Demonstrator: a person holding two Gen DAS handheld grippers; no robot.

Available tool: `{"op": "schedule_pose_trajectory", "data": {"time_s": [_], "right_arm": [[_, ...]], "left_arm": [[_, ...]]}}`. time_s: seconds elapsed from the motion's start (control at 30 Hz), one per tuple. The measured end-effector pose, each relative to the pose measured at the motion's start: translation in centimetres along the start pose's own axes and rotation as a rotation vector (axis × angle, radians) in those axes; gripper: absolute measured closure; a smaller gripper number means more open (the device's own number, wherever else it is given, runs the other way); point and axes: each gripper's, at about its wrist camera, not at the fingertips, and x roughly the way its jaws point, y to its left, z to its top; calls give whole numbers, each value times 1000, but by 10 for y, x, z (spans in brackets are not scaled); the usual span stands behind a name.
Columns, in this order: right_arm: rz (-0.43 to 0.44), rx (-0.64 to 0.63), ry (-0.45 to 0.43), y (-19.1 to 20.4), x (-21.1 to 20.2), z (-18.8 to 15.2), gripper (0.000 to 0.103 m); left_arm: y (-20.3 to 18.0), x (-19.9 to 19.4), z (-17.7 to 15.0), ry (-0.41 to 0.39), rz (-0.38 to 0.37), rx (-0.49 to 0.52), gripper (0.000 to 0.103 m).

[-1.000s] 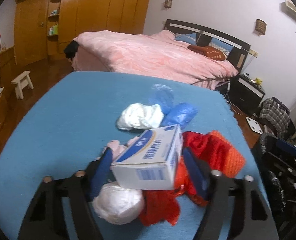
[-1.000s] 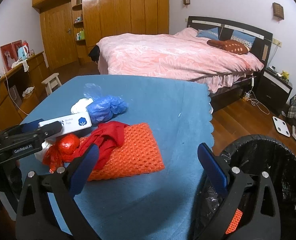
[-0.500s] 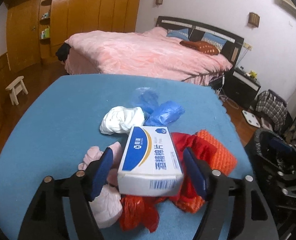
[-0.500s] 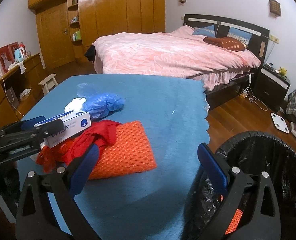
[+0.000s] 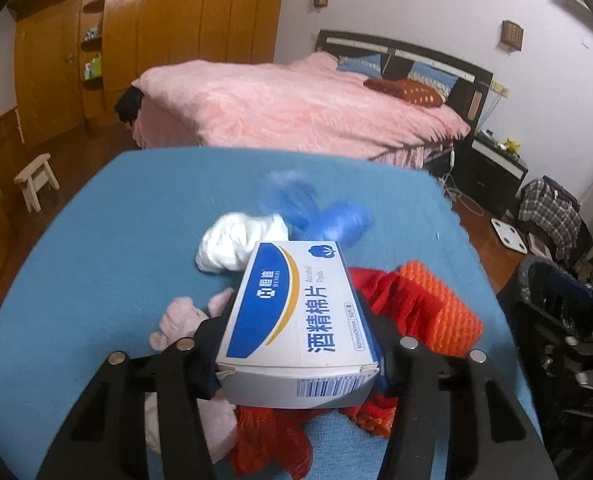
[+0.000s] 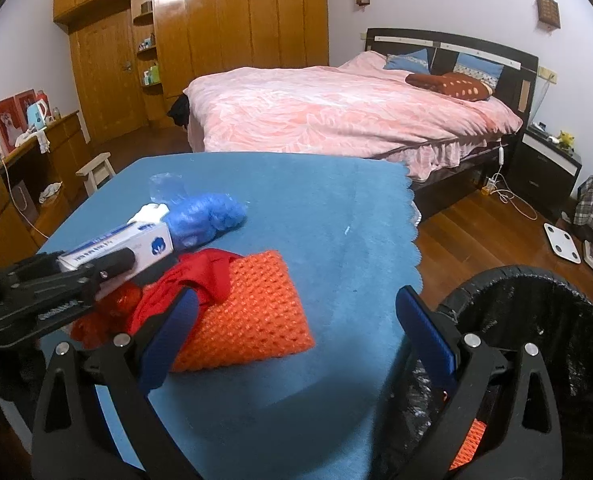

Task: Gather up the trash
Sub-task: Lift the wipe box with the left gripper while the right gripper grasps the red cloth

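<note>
Alcohol pad box [image 5: 296, 316], now lifted, left gripper [image 5: 296, 344] closing on it

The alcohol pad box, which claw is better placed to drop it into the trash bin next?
Left. The left claw is closing around the alcohol pad box; the right claw is open and empty beside the black-lined trash bin.

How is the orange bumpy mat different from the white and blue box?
The orange mat is soft, bumpy netting; the box is smooth, stiff card with printed writing. The mat lies flat on the blue table cover, partly under a red cloth; the box is lifted, between the closing fingers of the left tool. Both are rectangular trash items.
</note>
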Motion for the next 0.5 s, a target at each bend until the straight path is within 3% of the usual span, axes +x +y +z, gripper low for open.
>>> {"op": "schedule_pose_trajectory", "data": {"time_s": [0.4,0.5], "right_arm": [[72,-4,15,32,33,13,7],[79,-11,32,41,43,12,16]], "left_arm": [[27,-33,1,-63,68,-29,49],[30,-36,2,-72,83,-26,49]]}}
